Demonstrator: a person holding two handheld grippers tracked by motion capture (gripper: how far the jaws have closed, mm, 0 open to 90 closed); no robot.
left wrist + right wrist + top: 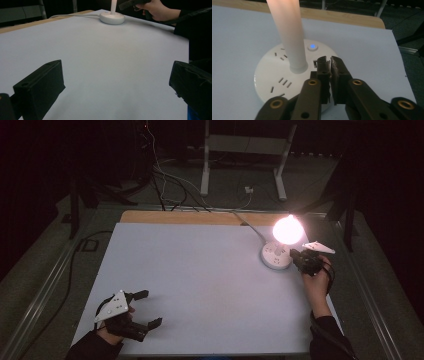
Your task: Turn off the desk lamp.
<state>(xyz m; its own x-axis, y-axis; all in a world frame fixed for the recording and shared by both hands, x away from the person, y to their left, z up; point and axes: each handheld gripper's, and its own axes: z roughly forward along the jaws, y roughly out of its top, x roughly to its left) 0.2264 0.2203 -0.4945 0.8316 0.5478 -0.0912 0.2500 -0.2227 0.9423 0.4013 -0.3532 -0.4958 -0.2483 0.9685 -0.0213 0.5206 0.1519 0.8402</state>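
Note:
A lit lamp glows at the table's far right, its bright bulb [288, 230] on a white stem [289, 32] that rises from a round white base [275, 256] with several socket slots. A small blue light [312, 46] shines on the base [269, 75]. My right gripper [296, 256] is shut with nothing between its jaws. Its tips [329, 62] hang over the base's right part, just below the blue light; whether they touch it I cannot tell. My left gripper [151, 308] rests open at the near left, with bare table between its jaws [117, 75].
The white table sheet [200, 280] ends in a wooden strip [195, 217] at the back. A grey cable [247, 222] runs from the lamp base over the far edge. Beyond it are a metal frame's legs [205, 165] and loose wires on the dark floor.

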